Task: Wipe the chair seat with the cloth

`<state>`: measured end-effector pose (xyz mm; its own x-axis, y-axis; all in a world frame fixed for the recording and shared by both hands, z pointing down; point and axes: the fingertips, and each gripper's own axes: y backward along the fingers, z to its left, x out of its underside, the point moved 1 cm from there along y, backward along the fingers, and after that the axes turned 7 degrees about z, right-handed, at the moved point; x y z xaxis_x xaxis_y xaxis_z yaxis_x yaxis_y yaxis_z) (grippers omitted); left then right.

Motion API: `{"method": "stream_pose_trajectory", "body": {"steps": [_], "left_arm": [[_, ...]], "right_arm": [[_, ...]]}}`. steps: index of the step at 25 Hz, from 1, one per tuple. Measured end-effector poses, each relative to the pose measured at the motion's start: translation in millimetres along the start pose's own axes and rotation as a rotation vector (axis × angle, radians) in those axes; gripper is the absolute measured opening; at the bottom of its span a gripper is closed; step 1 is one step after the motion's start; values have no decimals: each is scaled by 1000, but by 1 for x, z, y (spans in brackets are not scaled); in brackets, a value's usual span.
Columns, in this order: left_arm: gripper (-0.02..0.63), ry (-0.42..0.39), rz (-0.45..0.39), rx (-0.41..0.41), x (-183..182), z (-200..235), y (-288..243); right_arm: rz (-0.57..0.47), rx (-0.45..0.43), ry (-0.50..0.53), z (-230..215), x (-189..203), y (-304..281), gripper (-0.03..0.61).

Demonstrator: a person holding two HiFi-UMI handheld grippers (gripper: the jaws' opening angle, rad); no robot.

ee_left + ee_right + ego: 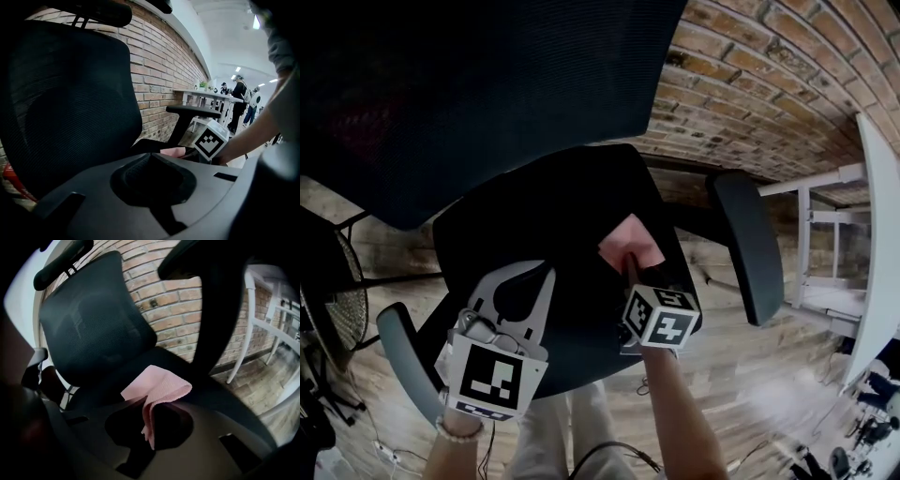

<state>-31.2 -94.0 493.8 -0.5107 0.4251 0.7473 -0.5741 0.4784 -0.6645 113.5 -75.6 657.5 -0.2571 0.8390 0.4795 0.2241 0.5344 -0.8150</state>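
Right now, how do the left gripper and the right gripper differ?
The right gripper has its fingers shut on a folded pink cloth; the left gripper has its fingers shut on nothing. The right gripper is over the middle of the black chair seat; the left gripper is nearer its front left edge. Both are shut.

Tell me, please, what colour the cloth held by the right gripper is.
Pink. The cloth shows best in the right gripper view.
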Motion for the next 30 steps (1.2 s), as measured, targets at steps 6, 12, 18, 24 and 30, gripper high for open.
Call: {"method": "stream_pose_trajectory", "body": {"steps": [6,12,18,24,30], "left_arm": [[18,33,-3,-35,7,19,14],[18,22,4,-51,15,29,29],[18,50,16,-78,28,40,42],[18,67,28,-81,36,39,43],[18,60,37,-60,32,24,40]], "right_arm": [[67,-124,90,80,30,-23,51],[136,-268,193,171,68,-37,51],[180,-377,252,236,94,-39,51],[167,-332,247,217,90,-39,51],[138,-215,174,149,77,-25,51]]}}
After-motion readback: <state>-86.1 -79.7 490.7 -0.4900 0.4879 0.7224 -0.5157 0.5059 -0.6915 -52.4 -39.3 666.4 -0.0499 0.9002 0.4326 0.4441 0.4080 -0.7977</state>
